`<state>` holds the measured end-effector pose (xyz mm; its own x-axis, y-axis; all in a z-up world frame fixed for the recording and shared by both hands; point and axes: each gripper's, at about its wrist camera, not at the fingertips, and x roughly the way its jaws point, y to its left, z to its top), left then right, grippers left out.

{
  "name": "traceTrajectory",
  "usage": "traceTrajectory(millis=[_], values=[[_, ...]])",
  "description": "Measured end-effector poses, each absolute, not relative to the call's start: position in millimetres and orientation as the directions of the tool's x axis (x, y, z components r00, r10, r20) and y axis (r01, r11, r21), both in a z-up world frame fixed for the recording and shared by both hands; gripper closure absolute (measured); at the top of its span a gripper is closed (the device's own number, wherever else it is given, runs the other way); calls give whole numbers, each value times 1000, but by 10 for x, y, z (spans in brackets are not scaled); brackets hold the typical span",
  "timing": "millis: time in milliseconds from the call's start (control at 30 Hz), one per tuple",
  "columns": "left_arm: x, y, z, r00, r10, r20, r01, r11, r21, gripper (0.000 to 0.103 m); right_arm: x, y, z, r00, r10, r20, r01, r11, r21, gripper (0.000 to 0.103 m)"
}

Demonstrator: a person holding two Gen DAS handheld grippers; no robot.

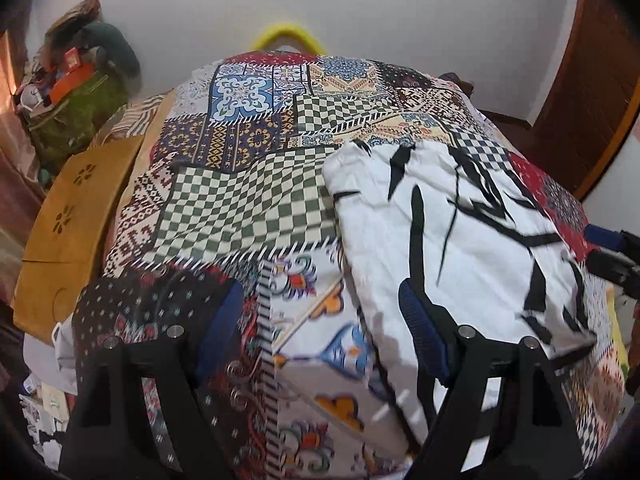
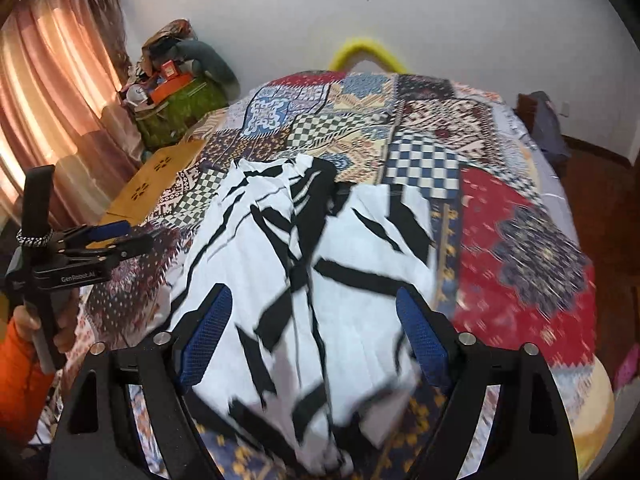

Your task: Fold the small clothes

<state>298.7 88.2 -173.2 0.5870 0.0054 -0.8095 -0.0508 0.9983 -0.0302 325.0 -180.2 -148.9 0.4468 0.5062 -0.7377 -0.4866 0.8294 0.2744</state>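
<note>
A white garment with black streaks [image 1: 460, 216] [image 2: 312, 248] lies rumpled on a patchwork bedspread [image 1: 240, 200] [image 2: 520, 240]. My left gripper [image 1: 320, 324] hovers open at the garment's left edge. Its right finger [image 1: 420, 328] is over the white cloth and its left finger is over the bedspread. The right wrist view shows this gripper [image 2: 120, 236] from the side, held by a hand in an orange sleeve. My right gripper [image 2: 314, 338] stands open above the near part of the garment. The cloth spans the gap between its blue pads, and I see no pinch. Its tip [image 1: 608, 248] shows at the right edge of the left wrist view.
A yellow wooden board [image 1: 68, 220] [image 2: 160, 176] sits along the bed's left side. Behind it stands a green bag piled with clutter [image 1: 80, 112] [image 2: 180, 108], beside pink curtains [image 2: 48, 100]. A yellow curved thing [image 2: 364, 50] rests against the far wall. Dark clothes [image 2: 548, 120] hang off the far right corner.
</note>
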Motion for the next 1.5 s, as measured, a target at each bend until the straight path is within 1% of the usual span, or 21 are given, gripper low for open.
traceTrajectory(millis=[100, 133, 200, 233, 267, 300, 333, 367, 433, 500, 567, 700, 867, 933, 967, 1033, 1100, 1133, 1200, 1267, 1500], values=[[3173, 839, -1834, 564, -5, -826, -47, 998, -38, 23, 3417, -1657, -1616, 389, 526, -756, -499, 810, 307, 40], [3220, 823, -1872, 556, -13, -831, -43, 998, -45, 23, 3460, -1601, -1663, 364, 533, -764, -502, 803, 321, 43], [3313, 784, -1968, 534, -33, -845, -36, 997, -62, 23, 3505, -1481, -1743, 322, 537, -780, -519, 789, 329, 54], [3353, 760, -2020, 522, -48, -851, -30, 997, -75, 23, 3543, -1411, -1800, 307, 529, -791, -524, 788, 323, 57], [3376, 737, -2064, 514, -63, -855, -22, 996, -87, 23, 3580, -1360, -1853, 293, 524, -800, -526, 787, 323, 63], [3394, 712, -2113, 504, -79, -860, -15, 995, -101, 23, 3606, -1337, -1888, 285, 527, -801, -526, 784, 329, 74], [3405, 682, -2157, 496, -89, -864, -8, 994, -107, 23, 3635, -1317, -1918, 282, 530, -800, -526, 783, 333, 79], [3409, 655, -2195, 491, -93, -866, -1, 994, -107, 23, 3639, -1298, -1945, 279, 530, -800, -527, 781, 334, 86], [3388, 595, -2276, 497, -58, -866, 13, 998, -60, 24, 3622, -1306, -1965, 291, 534, -794, -538, 778, 326, 92], [3352, 568, -2384, 503, 9, -864, 10, 1000, 16, 33, 3572, -1340, -1951, 323, 528, -786, -551, 780, 297, 96], [3320, 598, -2480, 493, 11, -870, 6, 1000, 15, 33, 3560, -1386, -1950, 341, 516, -786, -553, 786, 276, 97], [3300, 769, -2487, 485, 10, -875, -50, 999, -16, 34, 3562, -1376, -2004, 344, 486, -803, -548, 799, 249, 97], [3246, 867, -2423, 474, -8, -881, -66, 997, -45, 34, 3556, -1462, -1866, 323, 504, -801, -527, 799, 290, 95], [3230, 885, -2362, 478, -6, -878, -68, 997, -44, 34, 3531, -1505, -1792, 355, 480, -802, -525, 812, 254, 94], [3226, 893, -2322, 481, -11, -877, -68, 996, -50, 34, 3511, -1533, -1759, 369, 468, -803, -526, 817, 235, 91], [3222, 903, -2258, 485, -28, -874, -71, 995, -71, 34, 3469, -1623, -1692, 398, 454, -797, -524, 826, 209, 81], [3226, 899, -2194, 489, -58, -870, -70, 992, -106, 33, 3416, -1731, -1648, 427, 441, -789, -514, 837, 190, 61], [3230, 901, -2176, 490, -74, -869, -69, 990, -123, 32, 3398, -1779, -1634, 441, 438, -783, -507, 842, 186, 56], [3252, 906, -2149, 489, -117, -865, -71, 982, -173, 27, 3375, -1883, -1640, 458, 429, -778, -489, 853, 183, 44], [3285, 900, -2165, 478, -147, -866, -74, 976, -207, 26, 3387, -2002, -1688, 458, 421, -783, -454, 868, 201, 35], [3406, 753, -2390, 399, -215, -891, -61, 964, -260, 26, 3548, -2280, -1993, 368, 450, -814, -349, 878, 328, 34]])
